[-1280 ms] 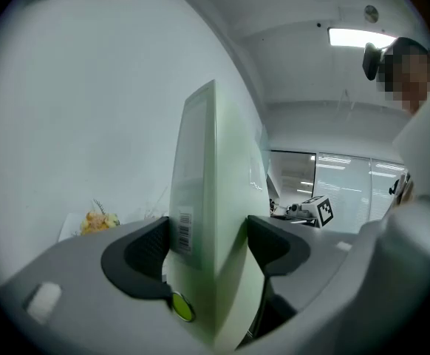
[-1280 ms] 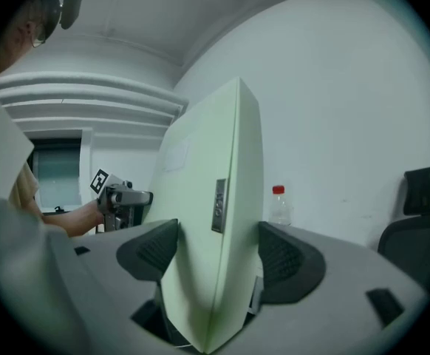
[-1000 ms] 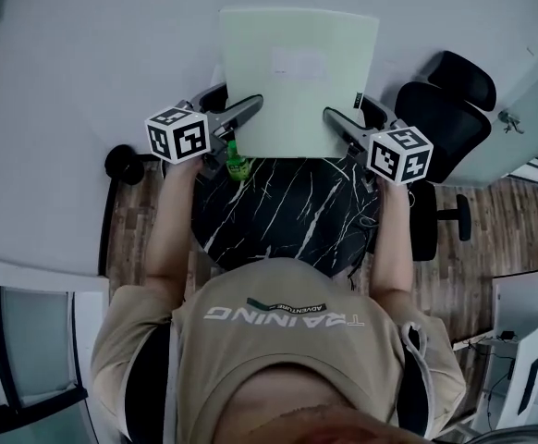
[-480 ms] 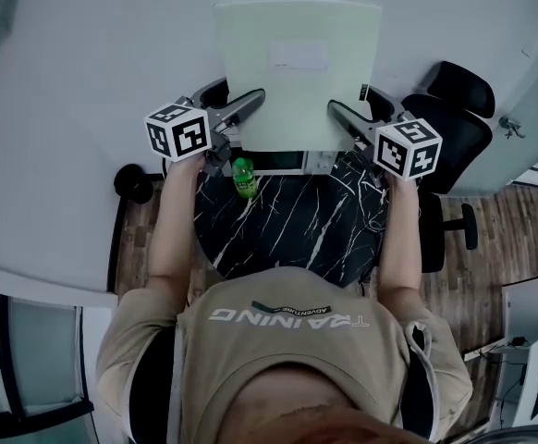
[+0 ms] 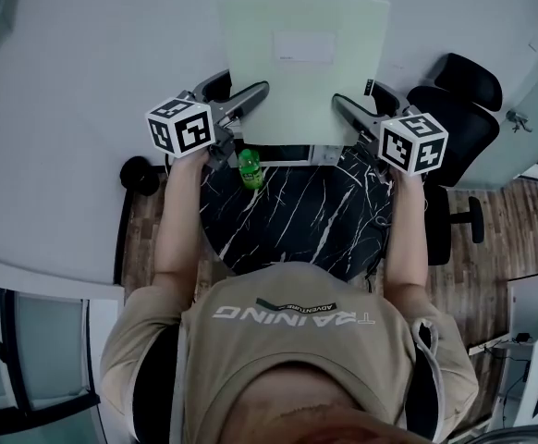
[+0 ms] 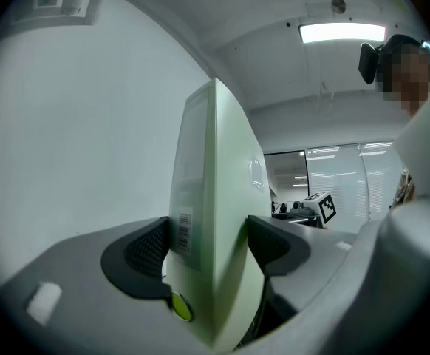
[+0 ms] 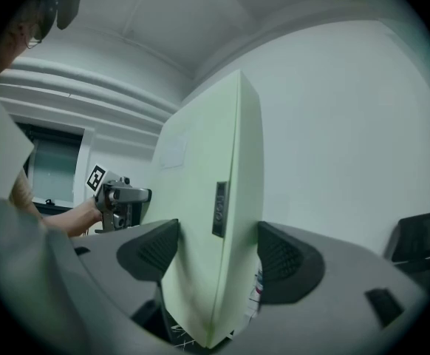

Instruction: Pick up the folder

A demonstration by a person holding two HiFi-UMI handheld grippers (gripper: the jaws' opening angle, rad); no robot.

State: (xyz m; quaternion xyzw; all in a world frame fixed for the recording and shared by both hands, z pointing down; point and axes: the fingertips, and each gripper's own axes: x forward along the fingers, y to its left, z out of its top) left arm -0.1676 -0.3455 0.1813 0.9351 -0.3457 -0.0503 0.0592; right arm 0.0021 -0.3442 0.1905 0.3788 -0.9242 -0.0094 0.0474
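The pale green folder (image 5: pixel 304 67) hangs in the air above the black marble table (image 5: pixel 287 220), held by its two side edges. My left gripper (image 5: pixel 253 95) is shut on its left edge, and the left gripper view shows both pads pressed against the folder (image 6: pixel 215 220), one on a barcode label. My right gripper (image 5: pixel 341 107) is shut on the right edge. There the folder (image 7: pixel 207 220) stands upright between the pads, its spine label facing the camera. Each gripper view shows the other gripper across the folder.
A small green bottle (image 5: pixel 250 167) stands on the table's left part, below the left gripper. A pale flat item (image 5: pixel 287 155) lies at the table's far edge under the folder. A black office chair (image 5: pixel 458 109) is at the right. Wooden floor surrounds the table.
Both grippers and the folder have shifted slightly up and to the right in the head view. More of the table's far edge and the bottle now show beneath the folder.
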